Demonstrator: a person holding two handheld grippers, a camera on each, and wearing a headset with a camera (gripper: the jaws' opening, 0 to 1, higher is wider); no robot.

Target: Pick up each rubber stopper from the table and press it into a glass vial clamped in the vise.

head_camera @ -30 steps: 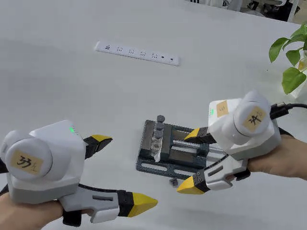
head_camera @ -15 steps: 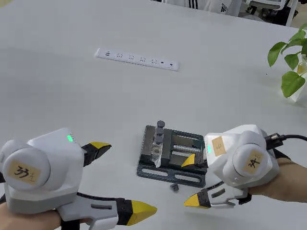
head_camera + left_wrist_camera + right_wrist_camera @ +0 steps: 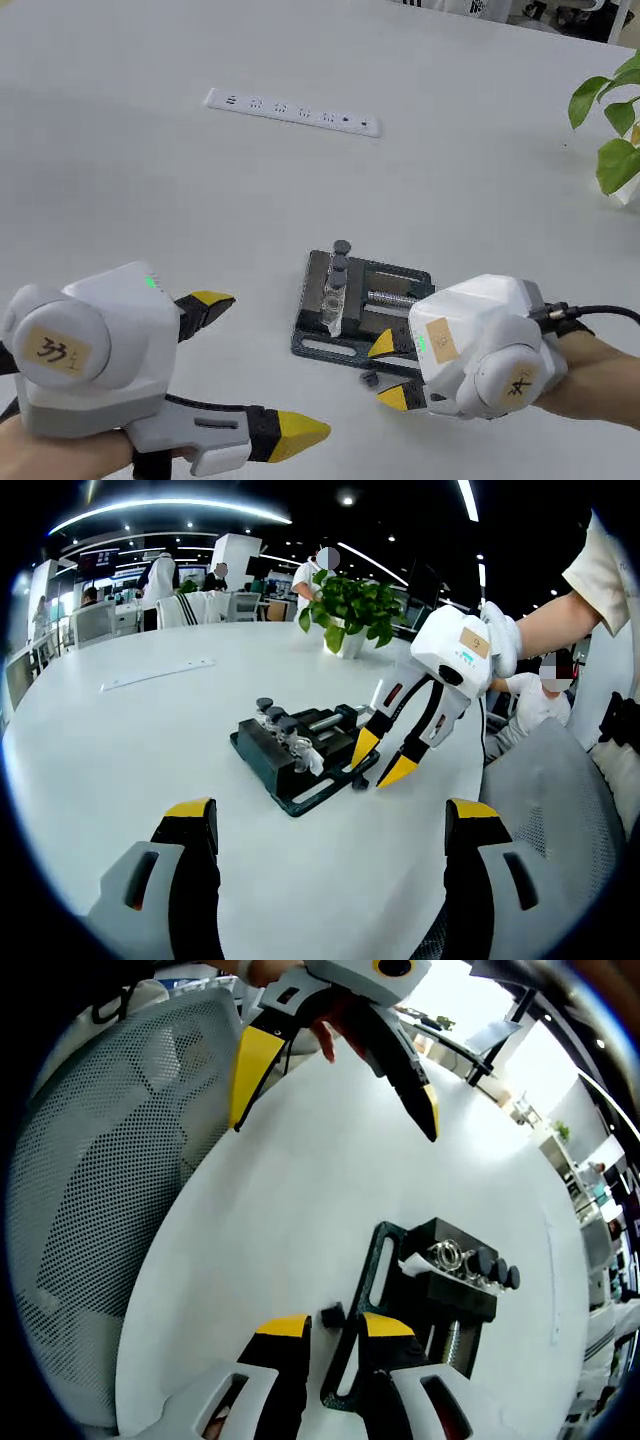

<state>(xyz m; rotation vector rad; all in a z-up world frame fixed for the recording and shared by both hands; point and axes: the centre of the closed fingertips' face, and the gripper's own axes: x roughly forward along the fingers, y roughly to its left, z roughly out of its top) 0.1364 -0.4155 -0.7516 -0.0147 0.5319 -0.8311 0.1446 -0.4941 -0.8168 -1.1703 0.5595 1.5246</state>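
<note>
The right tongs (image 3: 386, 371) hung low over the white tabletop (image 3: 150, 190) at the near edge of the dark metal bench vise (image 3: 395, 283), their yellow-tipped jaws parted by a narrow gap and clamped on nothing; in the right gripper view the small dark loose rubber stopper (image 3: 331, 1314) lay on the table just ahead of that gap, beside the vise's base plate, and we could not make out either tip pressing on it; from the head view we saw the same stopper (image 3: 370, 379) just beside the vise's front edge, close to the lower tip. The left tongs (image 3: 260, 365) were held well apart from the vise, on its left, with jaws spread wide and empty; in the left gripper view bare table showed between their two tips, the vise (image 3: 290, 755) stood ahead, and the right tongs (image 3: 380, 760) pointed down beside it.

A row of clear glass vials (image 3: 333, 297) stood upright, gripped between the vise's jaws; those at the far end carried dark seated stoppers (image 3: 342, 247), while in the right gripper view two vials at the other end (image 3: 447, 1254) showed open rims. Farther off on the table lay a long white power strip (image 3: 292, 112); a green leafy plant (image 3: 612, 120) stood at the right edge; a grey mesh chair (image 3: 100, 1190) showed beside the table in the right gripper view, below the left tongs (image 3: 333, 1125).
</note>
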